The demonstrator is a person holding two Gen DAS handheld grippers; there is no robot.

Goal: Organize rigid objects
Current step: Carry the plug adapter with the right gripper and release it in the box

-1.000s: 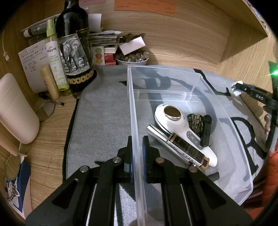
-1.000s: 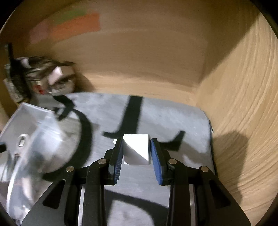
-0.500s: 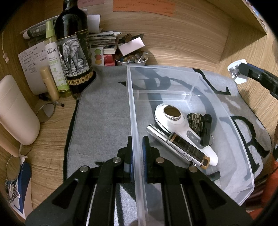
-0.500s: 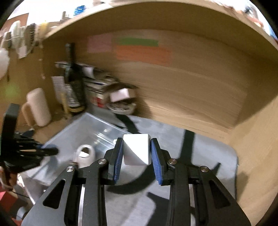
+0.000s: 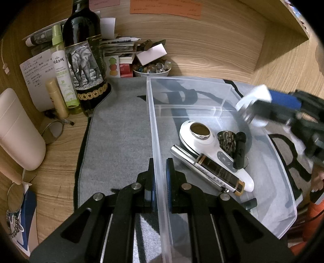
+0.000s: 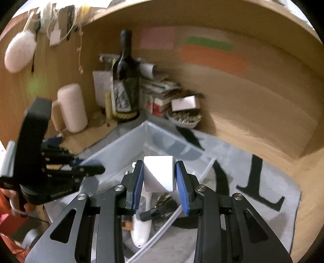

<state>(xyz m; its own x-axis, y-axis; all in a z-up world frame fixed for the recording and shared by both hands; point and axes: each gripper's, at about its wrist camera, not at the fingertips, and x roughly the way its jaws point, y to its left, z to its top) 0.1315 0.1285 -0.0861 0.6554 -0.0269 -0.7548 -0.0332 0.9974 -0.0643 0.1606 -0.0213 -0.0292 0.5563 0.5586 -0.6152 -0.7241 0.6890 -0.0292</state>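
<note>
Above the bin's (image 6: 121, 145) right edge, the right gripper (image 6: 159, 178) is clamping a white block (image 6: 160, 174) squarely between its pads; the left gripper (image 5: 160, 178) is pinching the bin's left wall.

Right gripper (image 5: 261, 105): motion-blurred in the left wrist view, body cut by the right edge. Wine bottle (image 5: 83, 60): neck cut at the top edge. Note (image 5: 166, 8) on the back wall: writing too small to read. Bowl (image 6: 183, 118): contents smeared, unidentifiable. Clear bin (image 5: 156, 141): near corner hidden behind the left gripper (image 5: 160, 178).
</note>
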